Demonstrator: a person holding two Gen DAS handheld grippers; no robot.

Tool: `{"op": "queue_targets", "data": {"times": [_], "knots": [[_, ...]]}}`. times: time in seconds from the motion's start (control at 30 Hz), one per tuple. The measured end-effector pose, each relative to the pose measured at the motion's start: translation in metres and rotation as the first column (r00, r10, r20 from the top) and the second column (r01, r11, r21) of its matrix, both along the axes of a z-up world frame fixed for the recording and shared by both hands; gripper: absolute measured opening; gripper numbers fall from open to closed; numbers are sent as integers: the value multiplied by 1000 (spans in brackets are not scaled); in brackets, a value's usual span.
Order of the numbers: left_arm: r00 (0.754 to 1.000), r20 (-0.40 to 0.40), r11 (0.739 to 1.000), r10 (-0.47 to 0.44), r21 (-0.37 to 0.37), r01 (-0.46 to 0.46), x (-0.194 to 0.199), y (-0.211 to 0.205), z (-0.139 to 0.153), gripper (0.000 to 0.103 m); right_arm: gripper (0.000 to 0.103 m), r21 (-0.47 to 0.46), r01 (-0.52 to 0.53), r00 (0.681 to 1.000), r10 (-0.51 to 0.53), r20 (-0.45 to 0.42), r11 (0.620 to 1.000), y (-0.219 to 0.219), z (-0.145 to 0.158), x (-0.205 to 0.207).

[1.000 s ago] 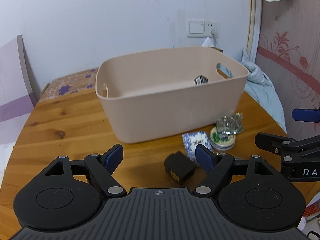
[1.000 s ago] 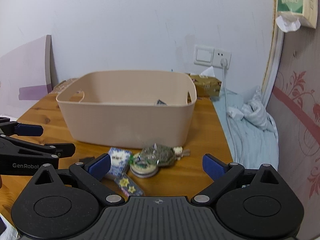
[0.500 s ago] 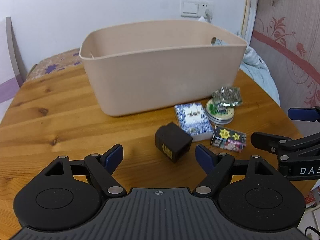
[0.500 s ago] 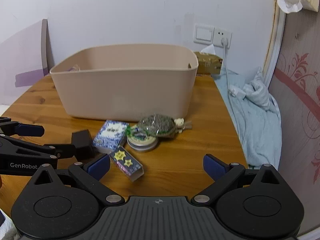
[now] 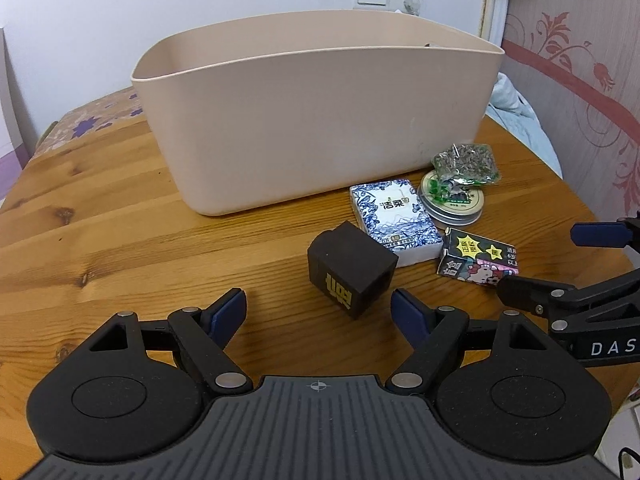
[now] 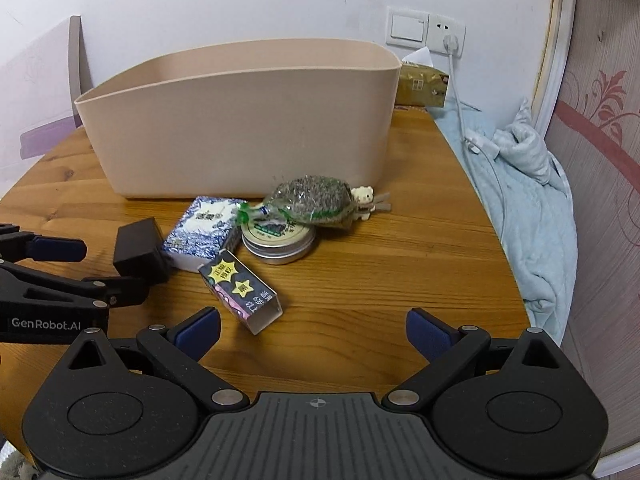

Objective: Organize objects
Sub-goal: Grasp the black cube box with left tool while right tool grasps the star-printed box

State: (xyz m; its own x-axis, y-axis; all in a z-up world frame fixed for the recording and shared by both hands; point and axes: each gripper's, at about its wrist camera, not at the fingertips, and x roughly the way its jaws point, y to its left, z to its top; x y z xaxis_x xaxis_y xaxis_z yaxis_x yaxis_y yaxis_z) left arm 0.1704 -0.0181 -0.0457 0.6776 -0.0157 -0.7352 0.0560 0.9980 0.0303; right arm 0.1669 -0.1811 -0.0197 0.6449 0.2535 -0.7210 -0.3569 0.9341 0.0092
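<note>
Both sets of jaws stand wide apart, gripping nothing: left gripper (image 5: 320, 312) just short of the dark cube (image 5: 350, 274), right gripper (image 6: 312, 330) just short of the star-printed carton (image 6: 240, 290). One smooth beige plastic bin (image 6: 240, 120) stands on the wooden table (image 6: 400, 264). In front of the bin lie six items: one matte cube, one glossy blue-patterned packet (image 6: 202, 232), one rectangular carton, one round metal tin (image 6: 278, 240), one crinkled bag of dried herbs (image 6: 314, 200) resting on the tin, and one small bear charm (image 6: 364, 196).
</note>
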Motion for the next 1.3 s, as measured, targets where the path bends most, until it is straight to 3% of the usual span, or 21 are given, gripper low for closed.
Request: {"op": "queue_targets", "data": {"times": [0.47, 1.03, 1.3], "knots": [[999, 20, 999, -34, 2, 34, 14, 0, -7, 81, 98, -13, -47, 999, 47, -10, 999, 11, -11, 8], [999, 27, 999, -28, -14, 29, 29, 9, -11, 80, 87, -8, -79, 997, 79, 19, 997, 21, -15, 17], [998, 39, 999, -47, -22, 47, 31, 10, -11, 65, 59, 4, -106, 994, 106, 24, 994, 28, -11, 14]]}}
